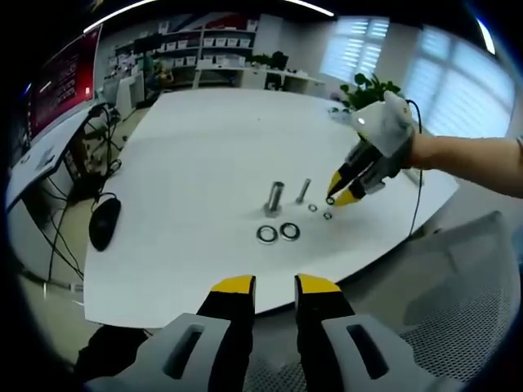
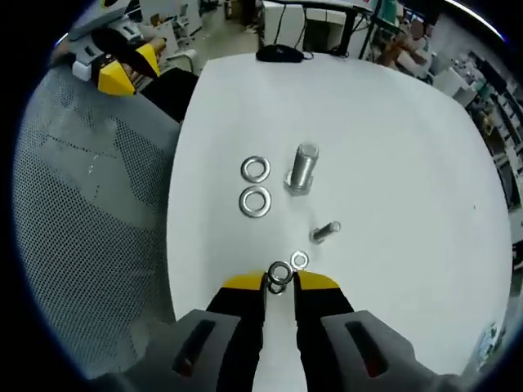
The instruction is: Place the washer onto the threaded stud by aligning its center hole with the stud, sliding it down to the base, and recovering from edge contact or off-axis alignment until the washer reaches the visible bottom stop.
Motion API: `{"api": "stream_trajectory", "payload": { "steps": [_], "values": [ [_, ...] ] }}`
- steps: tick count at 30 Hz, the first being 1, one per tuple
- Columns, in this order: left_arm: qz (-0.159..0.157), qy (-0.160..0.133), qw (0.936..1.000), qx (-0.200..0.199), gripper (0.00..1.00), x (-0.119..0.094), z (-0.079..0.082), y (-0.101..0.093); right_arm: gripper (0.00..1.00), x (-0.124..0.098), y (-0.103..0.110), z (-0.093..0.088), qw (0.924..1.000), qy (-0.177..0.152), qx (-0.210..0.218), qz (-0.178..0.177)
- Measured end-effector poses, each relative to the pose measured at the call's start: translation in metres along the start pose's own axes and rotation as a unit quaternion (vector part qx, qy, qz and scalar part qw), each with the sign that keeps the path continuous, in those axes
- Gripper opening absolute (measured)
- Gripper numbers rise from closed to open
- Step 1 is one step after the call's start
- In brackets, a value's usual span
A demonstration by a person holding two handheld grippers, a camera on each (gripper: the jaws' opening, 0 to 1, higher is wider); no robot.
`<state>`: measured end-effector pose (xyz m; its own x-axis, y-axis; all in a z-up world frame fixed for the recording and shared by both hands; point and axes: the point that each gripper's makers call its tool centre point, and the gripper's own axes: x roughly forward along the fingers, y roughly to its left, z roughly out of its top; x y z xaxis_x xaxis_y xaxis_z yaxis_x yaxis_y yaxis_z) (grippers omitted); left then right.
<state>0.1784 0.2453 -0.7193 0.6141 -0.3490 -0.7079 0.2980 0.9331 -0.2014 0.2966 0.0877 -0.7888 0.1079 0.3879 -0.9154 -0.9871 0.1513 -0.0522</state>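
Observation:
On the white table (image 1: 196, 163) a large threaded stud (image 1: 274, 198) (image 2: 302, 170) stands upright, with a smaller stud (image 1: 303, 190) (image 2: 325, 231) beside it. Two large washers (image 1: 278, 233) (image 2: 255, 186) lie flat near the big stud. My right gripper (image 1: 337, 194) (image 2: 279, 282) is shut on a small washer (image 2: 279, 271) (image 1: 331, 200) at its yellow tips, low over the table near the small stud. Another small washer (image 2: 299, 260) (image 1: 312, 207) lies just beside it. My left gripper (image 1: 275, 286) (image 2: 127, 67) hangs open off the table's near edge, holding nothing.
A black mouse (image 1: 104, 221) (image 2: 279, 54) lies by the table's edge. A grey mesh chair (image 2: 90, 204) (image 1: 458, 294) stands beside the table under the left gripper. A potted plant (image 1: 369, 88), shelves and desks with monitors (image 1: 57, 90) lie beyond.

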Motion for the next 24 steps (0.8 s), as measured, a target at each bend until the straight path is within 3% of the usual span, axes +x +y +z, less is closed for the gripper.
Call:
{"api": "stream_trajectory", "payload": {
  "steps": [3,12,24],
  "values": [
    [0.000,0.000,1.0000,0.000,0.17,0.000,0.000,0.000,0.15,-0.002,-0.010,0.007,0.9993,-0.017,-0.005,-0.033],
    [0.001,0.000,1.0000,-0.001,0.17,0.000,0.000,0.001,0.15,-0.010,-0.027,0.028,0.9948,-0.060,0.013,-0.081],
    [0.002,-0.001,1.0000,-0.003,0.17,0.000,0.000,0.001,0.14,0.000,-0.037,0.031,0.9943,-0.060,0.028,-0.083]
  ]
}}
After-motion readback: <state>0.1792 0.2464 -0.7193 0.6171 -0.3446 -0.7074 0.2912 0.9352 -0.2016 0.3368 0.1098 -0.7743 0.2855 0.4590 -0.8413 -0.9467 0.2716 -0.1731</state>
